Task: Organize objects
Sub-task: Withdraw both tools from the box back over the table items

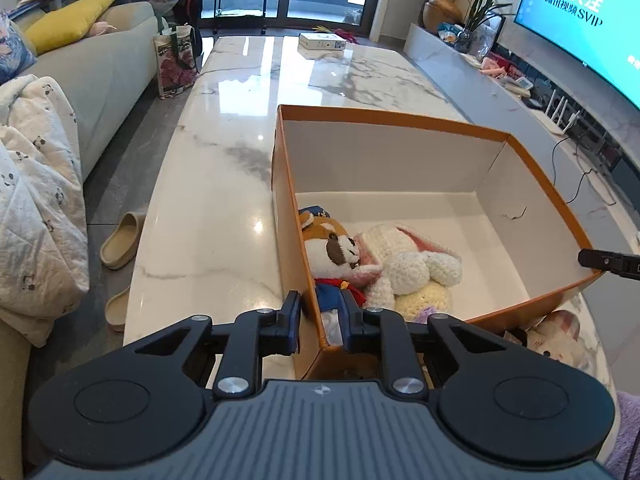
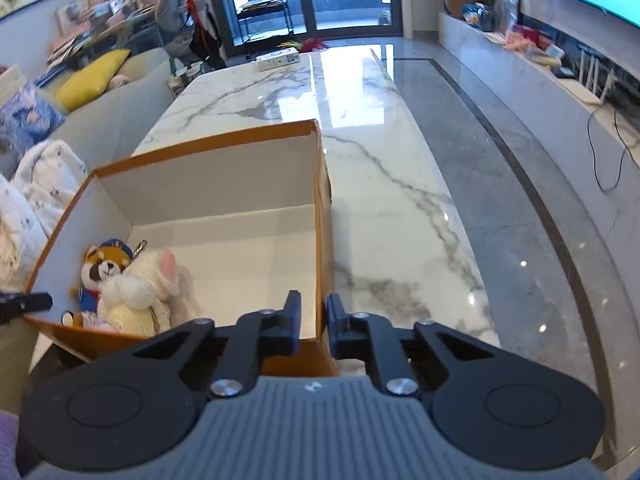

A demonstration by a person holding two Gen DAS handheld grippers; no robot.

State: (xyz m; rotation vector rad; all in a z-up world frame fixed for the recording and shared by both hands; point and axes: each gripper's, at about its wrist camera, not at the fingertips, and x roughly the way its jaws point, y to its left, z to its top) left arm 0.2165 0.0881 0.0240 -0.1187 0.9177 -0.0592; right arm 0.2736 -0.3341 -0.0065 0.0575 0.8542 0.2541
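Note:
An open orange cardboard box (image 1: 400,118) with a white inside stands on the marble table (image 1: 224,184). In its near left corner lie a brown plush animal with a blue cap (image 1: 332,248) and a white crocheted bunny (image 1: 404,264). My left gripper (image 1: 320,304) straddles the box's left wall near the front corner, with a small gap showing beside the wall. My right gripper (image 2: 314,304) is shut on the box's (image 2: 208,184) right wall near the front corner. Each gripper's tip shows in the other view, the right gripper (image 1: 600,260) and the left gripper (image 2: 36,302). The plush animal (image 2: 106,270) and bunny (image 2: 140,284) also show in the right wrist view.
Another pale plush toy (image 1: 556,336) lies on the table just outside the box's front wall. A small white carton (image 1: 322,42) sits at the table's far end. A sofa (image 1: 108,64) with a quilt runs along the left, slippers (image 1: 120,246) lie on the floor, and a TV (image 1: 592,20) hangs at the right.

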